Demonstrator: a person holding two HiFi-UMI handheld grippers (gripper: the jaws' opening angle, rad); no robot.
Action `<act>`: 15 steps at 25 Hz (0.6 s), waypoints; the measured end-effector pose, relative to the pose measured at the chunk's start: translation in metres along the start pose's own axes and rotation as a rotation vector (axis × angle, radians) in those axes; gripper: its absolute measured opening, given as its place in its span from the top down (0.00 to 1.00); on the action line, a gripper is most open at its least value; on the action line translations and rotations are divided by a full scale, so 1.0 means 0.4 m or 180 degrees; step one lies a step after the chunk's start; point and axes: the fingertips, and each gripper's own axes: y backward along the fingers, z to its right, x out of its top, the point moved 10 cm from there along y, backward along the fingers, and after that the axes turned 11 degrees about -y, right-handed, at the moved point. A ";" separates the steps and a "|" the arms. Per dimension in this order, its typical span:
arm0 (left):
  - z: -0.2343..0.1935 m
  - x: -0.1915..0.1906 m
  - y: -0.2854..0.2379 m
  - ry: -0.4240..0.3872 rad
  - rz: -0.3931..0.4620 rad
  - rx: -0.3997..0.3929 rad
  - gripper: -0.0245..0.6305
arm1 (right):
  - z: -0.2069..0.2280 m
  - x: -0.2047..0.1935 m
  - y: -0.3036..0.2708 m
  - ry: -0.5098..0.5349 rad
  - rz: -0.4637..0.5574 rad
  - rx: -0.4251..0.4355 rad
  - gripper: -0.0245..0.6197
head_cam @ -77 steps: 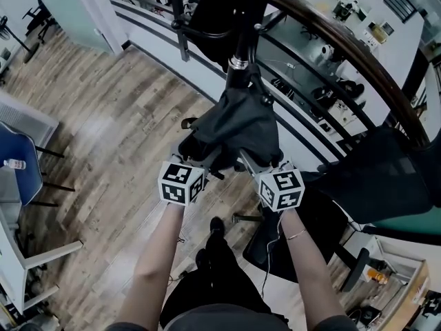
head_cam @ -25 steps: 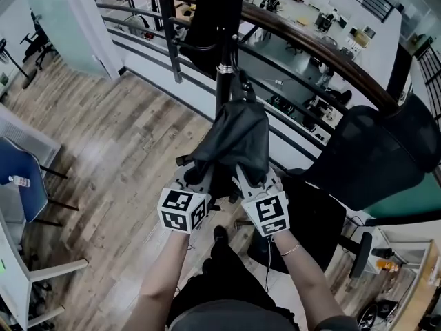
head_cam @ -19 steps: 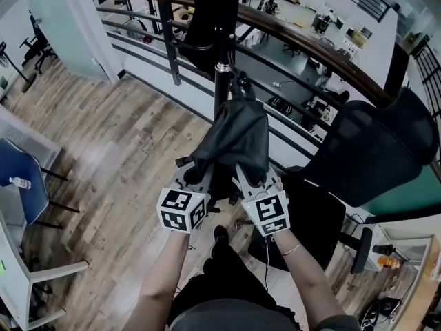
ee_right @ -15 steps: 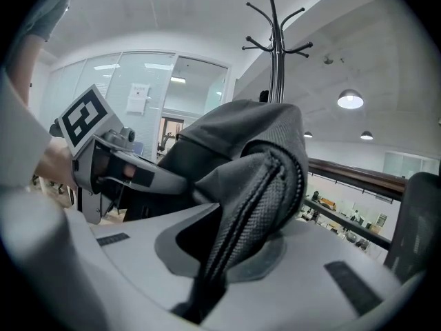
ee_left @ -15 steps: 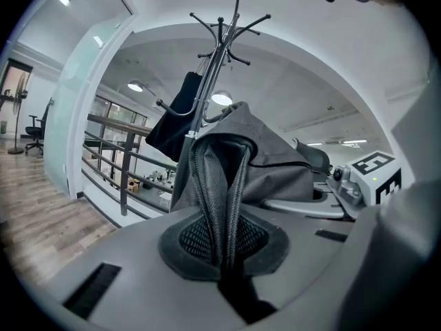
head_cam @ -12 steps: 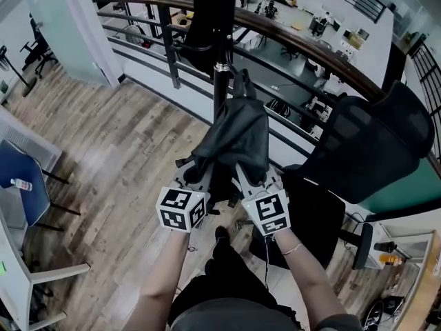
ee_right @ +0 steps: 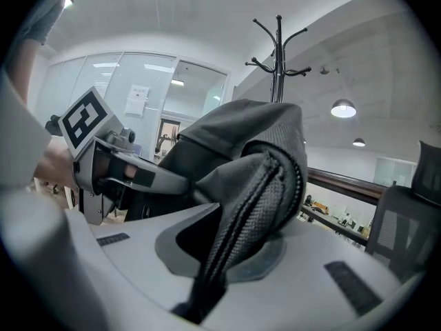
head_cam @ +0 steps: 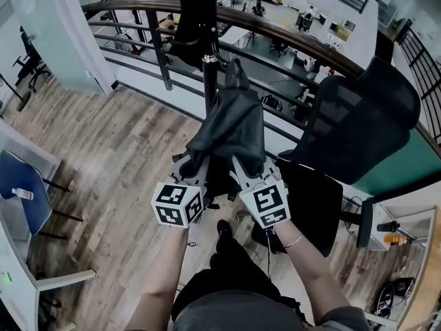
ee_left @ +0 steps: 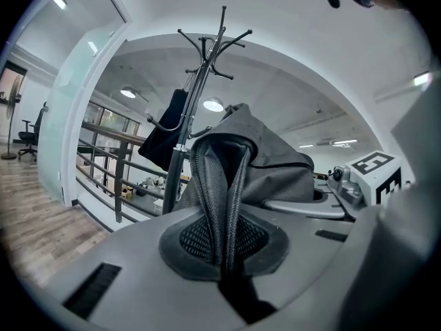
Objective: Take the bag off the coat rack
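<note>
Nearest, the left gripper [head_cam: 187,176] and the right gripper [head_cam: 245,172] are held side by side, close together, at the bottom end of the bag [head_cam: 231,126]. Each one's own view shows its jaws pressed together on a fold of the bag's dark woven cloth, along a zip seam, with no gap showing. So the bag is clamped from both sides at its near end.

From there the bag runs up and away to the coat rack [head_cam: 209,81], lying just to the right of the pole. Its top strap reaches up beside the pole at the metal collar. Whether the strap sits on a low hook or is already clear of it cannot be told.

The step in hand looks like the lift-off itself: the bag is gripped, but not clearly away from the rack.

The next move probably calls for raising both grippers together, so the strap goes slack and rides over the hook tip, then drawing the bag towards the near side.

Farther off, a second dark bag [head_cam: 187,19] hangs on the far side of the rack. Beyond it runs a railing [head_cam: 289,40], with an office chair [head_cam: 358,116] to the right.
</note>
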 end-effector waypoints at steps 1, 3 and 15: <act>0.012 0.002 0.009 -0.0016 0.0010 -0.0019 0.90 | -0.006 0.000 0.017 0.0000 0.0008 -0.0019 0.92; 0.033 0.010 0.029 -0.0051 0.0029 -0.0058 0.90 | -0.019 0.002 0.050 -0.0008 0.0029 -0.0061 0.92; 0.172 0.074 0.130 -0.0278 0.0171 -0.0361 0.90 | -0.083 0.031 0.264 -0.0048 0.0166 -0.0367 0.92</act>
